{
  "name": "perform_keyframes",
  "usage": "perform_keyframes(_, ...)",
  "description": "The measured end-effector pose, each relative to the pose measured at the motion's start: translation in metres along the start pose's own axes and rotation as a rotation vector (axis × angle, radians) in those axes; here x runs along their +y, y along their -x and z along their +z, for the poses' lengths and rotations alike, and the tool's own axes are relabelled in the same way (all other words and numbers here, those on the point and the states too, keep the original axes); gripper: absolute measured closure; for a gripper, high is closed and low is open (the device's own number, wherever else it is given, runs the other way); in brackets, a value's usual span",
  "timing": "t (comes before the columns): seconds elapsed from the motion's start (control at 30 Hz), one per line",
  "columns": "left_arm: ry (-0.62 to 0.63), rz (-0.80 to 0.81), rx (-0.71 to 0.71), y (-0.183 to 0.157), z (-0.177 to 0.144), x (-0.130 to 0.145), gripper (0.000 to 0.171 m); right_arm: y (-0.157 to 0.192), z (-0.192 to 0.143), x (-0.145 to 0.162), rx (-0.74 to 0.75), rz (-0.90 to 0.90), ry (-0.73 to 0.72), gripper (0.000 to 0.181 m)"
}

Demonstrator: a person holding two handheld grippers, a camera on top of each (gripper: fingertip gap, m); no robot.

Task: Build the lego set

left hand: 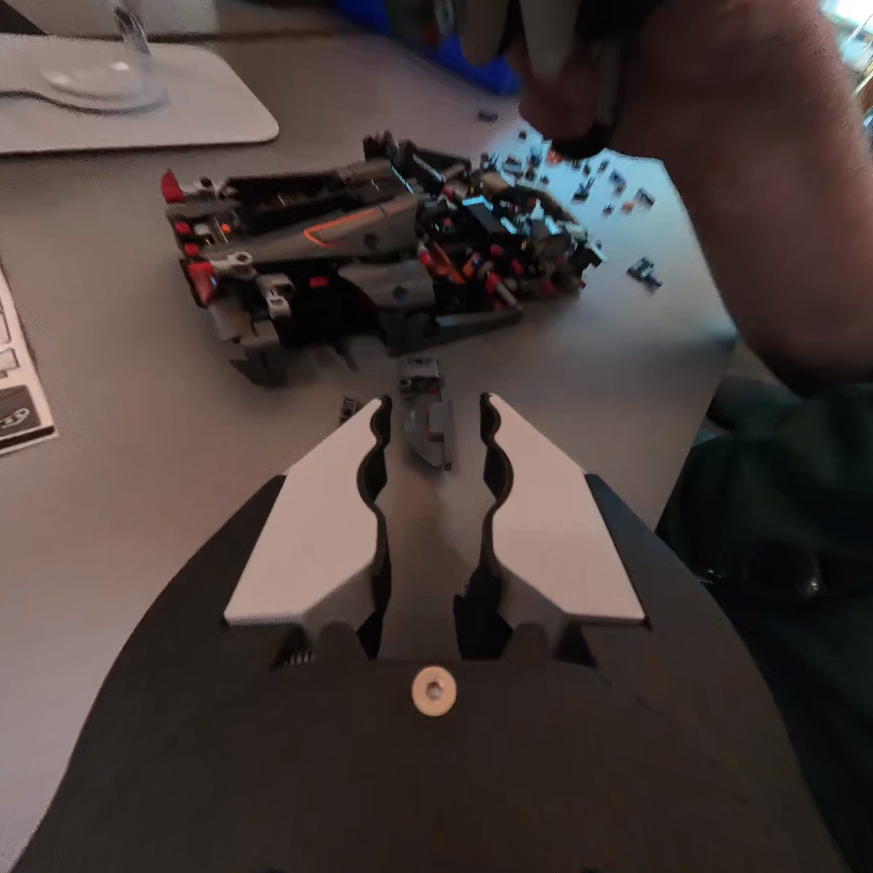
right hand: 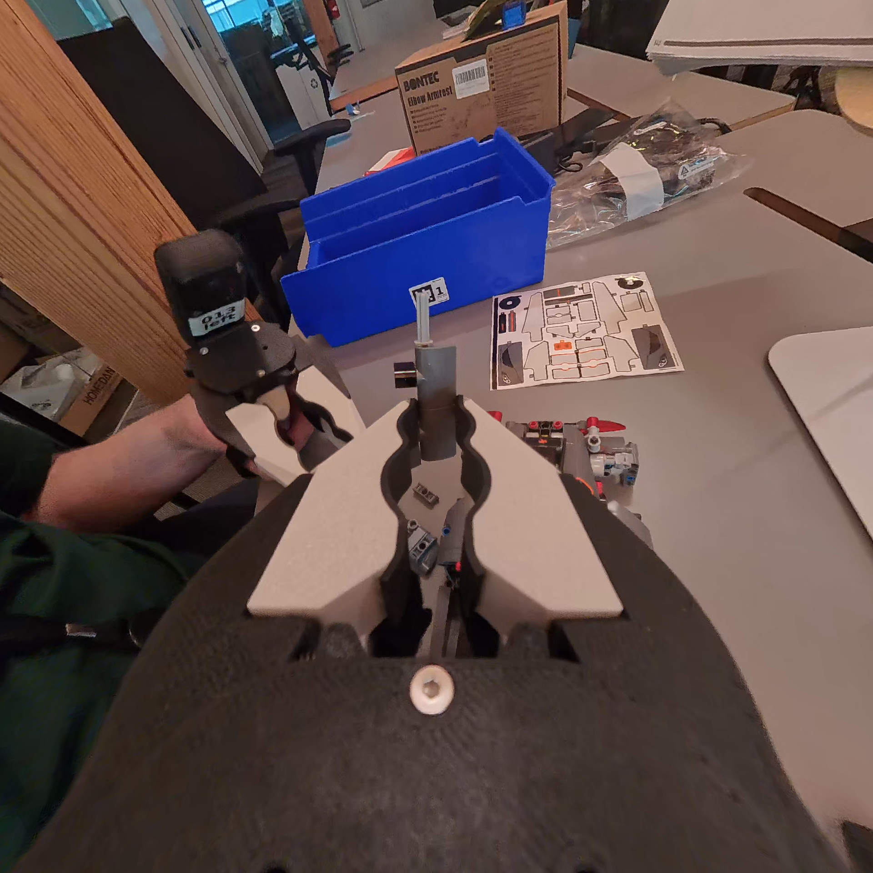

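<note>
The partly built dark grey, black and red Lego car lies on the grey table. My left gripper is open just above the table, and a small grey sub-assembly lies loose between and just past its fingertips. My right gripper is shut on a grey tube-shaped Lego piece held upright, with a light axle on top and a black pin on its left. The open left gripper shows at the left of the right wrist view, and the car is partly hidden behind my right finger.
Loose small pieces lie beyond the car, others under my right gripper. A blue bin, a sticker sheet, a cardboard box and a plastic bag lie farther back. A white pad sits at the right. There is about 12 cm between the tips of the two grippers.
</note>
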State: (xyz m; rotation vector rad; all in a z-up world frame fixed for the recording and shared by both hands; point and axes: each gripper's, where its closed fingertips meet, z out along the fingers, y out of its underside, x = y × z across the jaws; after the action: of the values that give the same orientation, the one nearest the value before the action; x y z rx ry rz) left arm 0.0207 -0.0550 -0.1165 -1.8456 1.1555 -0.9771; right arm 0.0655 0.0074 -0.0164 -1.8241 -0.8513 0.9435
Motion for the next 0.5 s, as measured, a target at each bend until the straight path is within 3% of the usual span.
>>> perform_keyframes(0.27,0.280,0.114,-0.128,0.003,0.027,0.035,0.138,0.003,-0.003,0.006,-0.012,-0.009,0.003,0.168)
perform_keyframes(0.33,0.289,0.136,-0.159,0.006,0.028,0.035,0.148,0.004,-0.004,0.006,-0.018,-0.011,-0.001,0.168)
perform_keyframes(0.5,0.274,0.182,-0.207,0.011,0.024,0.032,0.150,0.004,-0.007,0.004,-0.027,-0.019,-0.011,0.169)
